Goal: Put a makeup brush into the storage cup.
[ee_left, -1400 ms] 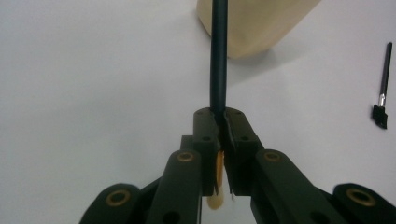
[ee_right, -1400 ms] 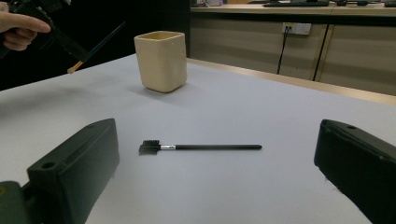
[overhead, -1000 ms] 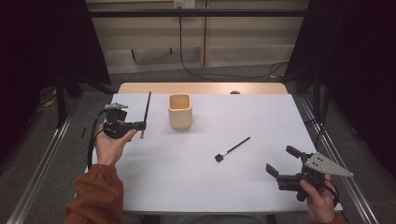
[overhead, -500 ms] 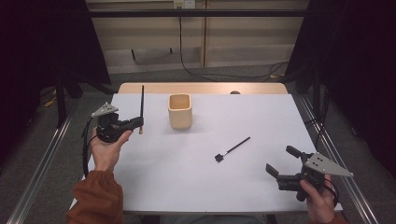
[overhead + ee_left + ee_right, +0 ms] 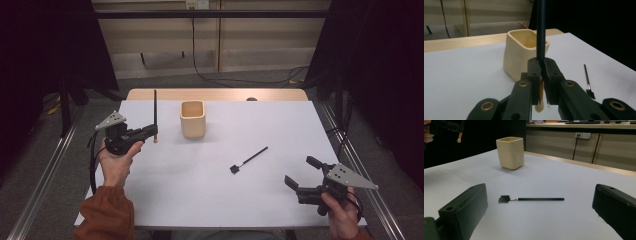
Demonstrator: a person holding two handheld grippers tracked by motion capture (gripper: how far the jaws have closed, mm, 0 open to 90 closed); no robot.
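Observation:
My left gripper (image 5: 152,131) is shut on a long dark brush (image 5: 155,107) that stands upright, its tan tip (image 5: 155,140) pointing down. In the left gripper view the jaws clamp the brush's handle (image 5: 541,30) just in front of the cream square cup (image 5: 524,53). The cup (image 5: 192,119) stands to the right of that gripper at the table's back middle. A small black brush (image 5: 248,160) lies flat on the white table (image 5: 200,190). My right gripper (image 5: 304,175) rests open at the front right, with the small brush (image 5: 531,199) lying ahead of its jaws.
The white table surface ends at a wooden strip (image 5: 220,94) along the far edge. Cables (image 5: 210,75) run over the floor behind the table. Dark curtains hang at both sides.
My left gripper has drifted left and slightly back with the long brush, which has turned from leaning to nearly upright. The right gripper has stayed put.

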